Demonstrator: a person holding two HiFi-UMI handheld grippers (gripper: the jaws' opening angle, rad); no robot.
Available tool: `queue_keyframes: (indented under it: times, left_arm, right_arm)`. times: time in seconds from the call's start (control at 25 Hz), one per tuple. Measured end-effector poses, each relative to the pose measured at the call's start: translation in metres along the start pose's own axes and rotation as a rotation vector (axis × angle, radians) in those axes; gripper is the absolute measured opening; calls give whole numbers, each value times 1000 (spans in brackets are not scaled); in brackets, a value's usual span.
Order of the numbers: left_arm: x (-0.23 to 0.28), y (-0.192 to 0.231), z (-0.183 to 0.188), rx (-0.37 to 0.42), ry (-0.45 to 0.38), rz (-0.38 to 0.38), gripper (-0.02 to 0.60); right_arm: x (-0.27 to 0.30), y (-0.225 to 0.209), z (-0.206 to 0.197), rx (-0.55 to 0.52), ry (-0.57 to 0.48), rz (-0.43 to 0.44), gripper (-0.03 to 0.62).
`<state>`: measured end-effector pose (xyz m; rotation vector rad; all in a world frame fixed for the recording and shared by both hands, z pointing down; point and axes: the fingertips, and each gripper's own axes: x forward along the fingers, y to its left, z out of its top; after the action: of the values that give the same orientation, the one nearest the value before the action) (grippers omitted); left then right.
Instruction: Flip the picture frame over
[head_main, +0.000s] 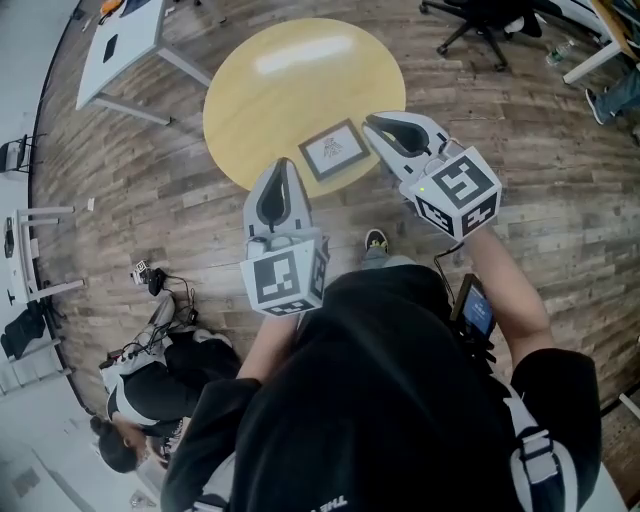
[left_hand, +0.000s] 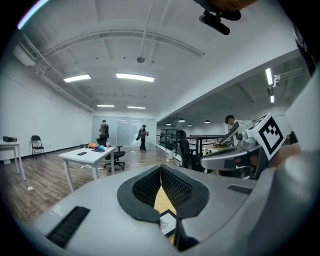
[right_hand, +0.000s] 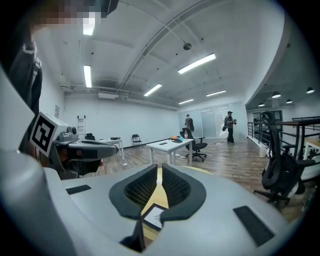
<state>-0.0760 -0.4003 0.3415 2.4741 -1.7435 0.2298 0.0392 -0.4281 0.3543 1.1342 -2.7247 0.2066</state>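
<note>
The picture frame (head_main: 333, 150) lies picture side up, dark-edged, near the front rim of a round yellow table (head_main: 270, 90). Above that rim my left gripper (head_main: 283, 163) hangs shut and empty, just left of the frame. My right gripper (head_main: 370, 122), also shut and empty, hovers at the frame's right corner. In the left gripper view the frame (left_hand: 167, 223) shows below the closed pads of the left gripper (left_hand: 161, 169). The right gripper view shows the frame (right_hand: 155, 216) the same way under the right gripper (right_hand: 160, 167). Neither gripper touches the frame.
A white desk (head_main: 120, 40) stands at the back left and an office chair (head_main: 480, 20) at the back right. A person (head_main: 150, 390) crouches on the wooden floor at lower left, by cables (head_main: 150, 280). My own shoe (head_main: 376, 240) is under the table's edge.
</note>
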Motion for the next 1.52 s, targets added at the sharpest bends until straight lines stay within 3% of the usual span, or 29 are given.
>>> queue_keyframes:
  times: [0.16, 0.36, 0.6, 0.76, 0.84, 1.04, 1.2, 1.52]
  left_arm:
    - [19, 11, -9, 17, 23, 38, 23]
    - [23, 38, -29, 2, 70, 91, 23]
    - [20, 79, -53, -22, 124, 132, 23]
    - [14, 106, -69, -34, 171, 168, 23]
    - [10, 114, -77, -40, 186, 185, 23]
    - [2, 126, -89, -56, 207, 207, 23]
    - [1, 122, -90, -57, 218, 201, 23]
    - [-6, 109, -92, -57, 217, 205, 23]
  right_arm:
    - [29, -9, -28, -71, 75, 74, 21]
    - [67, 2, -82, -78, 206, 166, 26]
    - [119, 65, -182, -193, 482, 422, 173]
    - [145, 80, -264, -404, 675, 493, 236]
    - [152, 81, -290, -443, 727, 510, 244]
    - [141, 96, -301, -477, 737, 582, 242]
    - [114, 104, -309, -630, 756, 659, 242]
    - [134, 109, -317, -947, 640, 517, 242]
